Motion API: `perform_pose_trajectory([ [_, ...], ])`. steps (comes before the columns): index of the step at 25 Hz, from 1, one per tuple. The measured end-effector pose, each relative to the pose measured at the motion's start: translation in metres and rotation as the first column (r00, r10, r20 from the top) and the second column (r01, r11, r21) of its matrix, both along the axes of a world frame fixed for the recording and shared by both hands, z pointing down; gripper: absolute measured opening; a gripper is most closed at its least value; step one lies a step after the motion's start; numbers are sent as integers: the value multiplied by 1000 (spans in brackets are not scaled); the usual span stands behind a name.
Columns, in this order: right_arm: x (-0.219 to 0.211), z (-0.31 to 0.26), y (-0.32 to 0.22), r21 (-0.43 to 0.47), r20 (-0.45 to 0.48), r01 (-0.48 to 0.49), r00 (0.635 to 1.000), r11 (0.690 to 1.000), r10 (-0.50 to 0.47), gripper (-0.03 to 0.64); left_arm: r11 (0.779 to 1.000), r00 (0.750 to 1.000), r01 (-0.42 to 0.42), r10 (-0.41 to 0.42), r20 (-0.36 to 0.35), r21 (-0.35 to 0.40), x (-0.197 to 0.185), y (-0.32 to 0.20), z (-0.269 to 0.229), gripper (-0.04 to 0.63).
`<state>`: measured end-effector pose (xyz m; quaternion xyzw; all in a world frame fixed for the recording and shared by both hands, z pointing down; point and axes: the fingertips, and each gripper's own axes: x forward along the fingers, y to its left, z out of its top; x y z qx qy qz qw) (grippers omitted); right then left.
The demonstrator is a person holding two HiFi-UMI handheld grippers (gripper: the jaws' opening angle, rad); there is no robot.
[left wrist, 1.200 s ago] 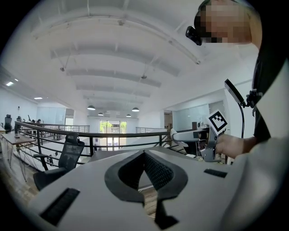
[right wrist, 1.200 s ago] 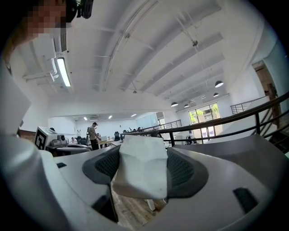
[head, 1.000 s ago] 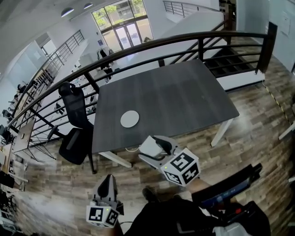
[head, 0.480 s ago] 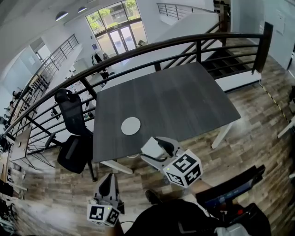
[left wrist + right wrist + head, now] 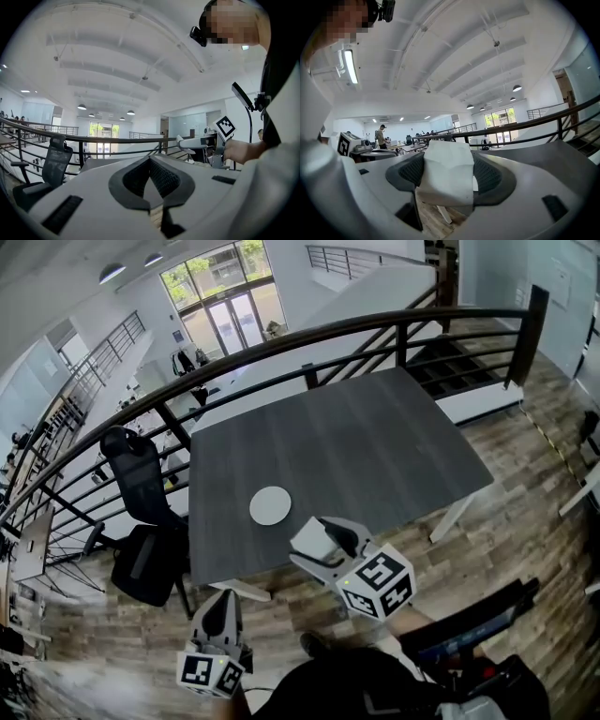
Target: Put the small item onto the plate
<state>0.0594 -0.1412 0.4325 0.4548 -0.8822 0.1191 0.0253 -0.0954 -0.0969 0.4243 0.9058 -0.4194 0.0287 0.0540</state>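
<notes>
Both tools have edged closer to the worktop (image 5: 375, 446). The right hand-held gripper (image 5: 317, 545) clamps the white small item (image 5: 445, 173), and the plate (image 5: 270, 505) lies at its 11 o'clock. The left hand-held gripper (image 5: 218, 607), jaws together and empty, trails at 7 o'clock. Placement looks near.

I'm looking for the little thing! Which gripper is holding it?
The right gripper, nearer the table: a white block is clamped between its jaws. The left gripper is shut with nothing in it.
</notes>
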Motion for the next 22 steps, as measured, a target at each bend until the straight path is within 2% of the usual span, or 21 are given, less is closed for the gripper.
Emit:
perform_pose_trajectory([
  [3, -12, 0, -16, -3, -9, -12, 1000, 1000, 12, 331, 999, 999, -34, 34, -27, 14, -9, -18, -5, 3],
  [8, -33, 3, -40, -8, -26, -23, 999, 1000, 23, 330, 999, 999, -39, 39, 19, 0, -34, -48, 4, 3],
  [22, -88, 3, -90, -24, -41, -84, 996, 996, 83, 331, 995, 994, -103, 103, -25, 6, -94, -104, 10, 3],
])
